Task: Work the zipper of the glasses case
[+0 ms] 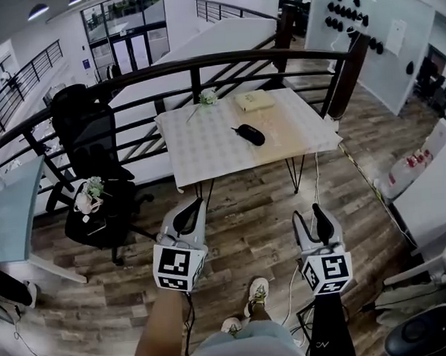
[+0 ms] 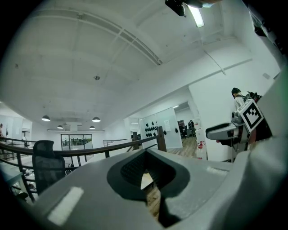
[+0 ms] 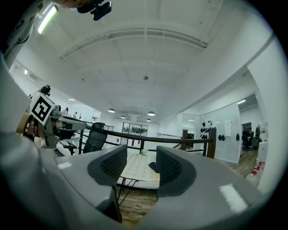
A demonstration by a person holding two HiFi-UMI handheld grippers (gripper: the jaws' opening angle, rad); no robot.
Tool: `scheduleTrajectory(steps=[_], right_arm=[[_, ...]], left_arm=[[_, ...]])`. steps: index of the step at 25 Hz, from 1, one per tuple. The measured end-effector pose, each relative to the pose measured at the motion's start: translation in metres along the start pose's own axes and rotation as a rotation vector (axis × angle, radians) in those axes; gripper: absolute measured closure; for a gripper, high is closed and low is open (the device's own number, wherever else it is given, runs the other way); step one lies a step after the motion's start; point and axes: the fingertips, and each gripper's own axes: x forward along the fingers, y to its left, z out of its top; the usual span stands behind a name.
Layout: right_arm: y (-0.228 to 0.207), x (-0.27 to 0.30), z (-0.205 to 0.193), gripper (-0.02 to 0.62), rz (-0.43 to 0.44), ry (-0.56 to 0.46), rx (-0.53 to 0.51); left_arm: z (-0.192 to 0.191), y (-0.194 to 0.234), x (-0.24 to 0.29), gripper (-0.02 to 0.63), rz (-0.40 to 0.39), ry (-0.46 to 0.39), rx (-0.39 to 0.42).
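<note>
While the person stands on the wooden floor (image 1: 240, 210) in the lower half of the head view, the task's thing lies well apart from both tools, so this reads as the approach and not the zipper work itself. A dark curved railing (image 1: 162, 69) sweeps across the upper part of the frame, and just in front of it stands the pale table (image 1: 206, 148), upper centre. A black office chair (image 1: 91, 144) sits to its left.

The left gripper (image 1: 189, 214) is held low, lower left of centre, pointing towards the table. Its own view shows its pads closed against each other at the tips with nothing between them (image 2: 146, 175). It looks to be simply carried along, since there is nothing to hold yet. The right gripper (image 1: 317, 220), lower right of centre, points the same way with its jaws spread apart and empty. In its own view (image 3: 140, 161) the far table shows through the gap, which suggests it is being readied to take hold.

On the table, a flat tan box (image 1: 255, 100) lies near the far edge. The black glasses case (image 1: 249, 134) lies flat near the table's middle, in the open where either tool could come at it. It also shows small and dark between the right jaws (image 3: 153, 166). A small white flower (image 1: 207, 98) rests at the far left edge.
</note>
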Motion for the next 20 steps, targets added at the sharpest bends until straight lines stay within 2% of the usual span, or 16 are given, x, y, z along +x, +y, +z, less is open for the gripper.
scheduleTrajectory(steps=[7, 11, 20], right_arm=[[-0.024, 0.041, -0.005, 0.357, 0.029, 0.001, 0.001], [-0.052, 0.075, -0.009, 0.357, 0.032, 0.002, 0.020], [-0.107, 0.173, -0.009, 0.357, 0.092, -0.014, 0.027]], left_arm=[[-0.005, 0.008, 0.046, 0.597, 0.001, 0.018, 0.001], [-0.008, 0.017, 0.085, 0.597, 0.025, 0.030, 0.041], [-0.012, 0.037, 0.179, 0.597, 0.072, 0.047, 0.015]])
